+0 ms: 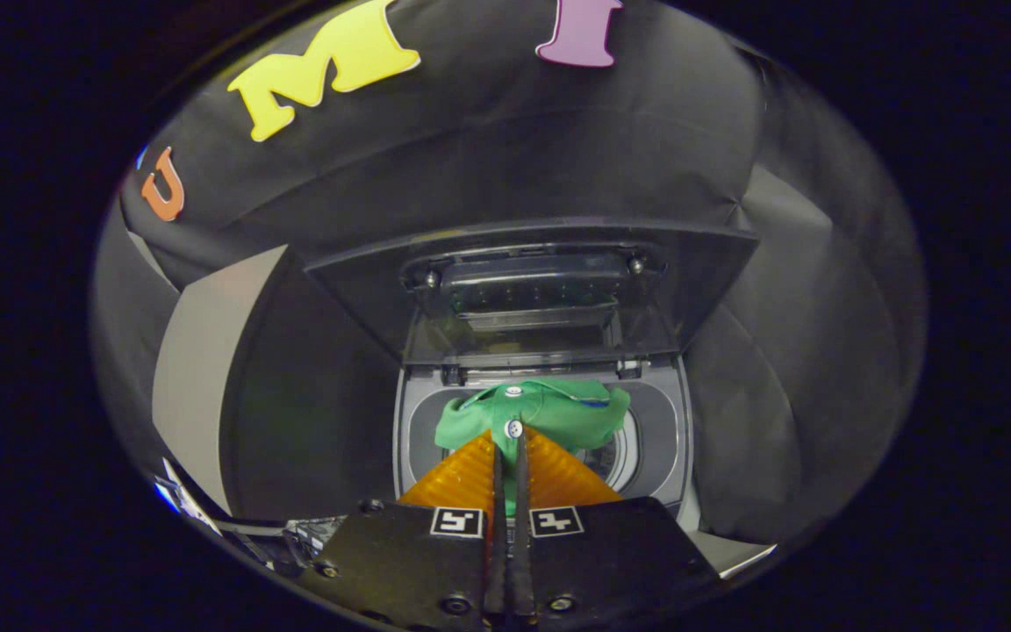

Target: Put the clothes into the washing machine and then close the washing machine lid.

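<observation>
Gripper (510,448) clamped on green shirt (549,412) above washing machine (677,439) opening.
Risk: early release may drape fabric over the rim, blocking the raised lid (541,281).

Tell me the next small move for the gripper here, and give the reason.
Probably lower the green shirt a little further, then open the fingers. The gripper is shut on the shirt, which hangs over the washing machine opening, and the lid stands raised behind it.

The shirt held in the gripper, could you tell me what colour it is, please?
Green, with white buttons; the gripper view shows the shirt pinched in the gripper above the open washer.
</observation>
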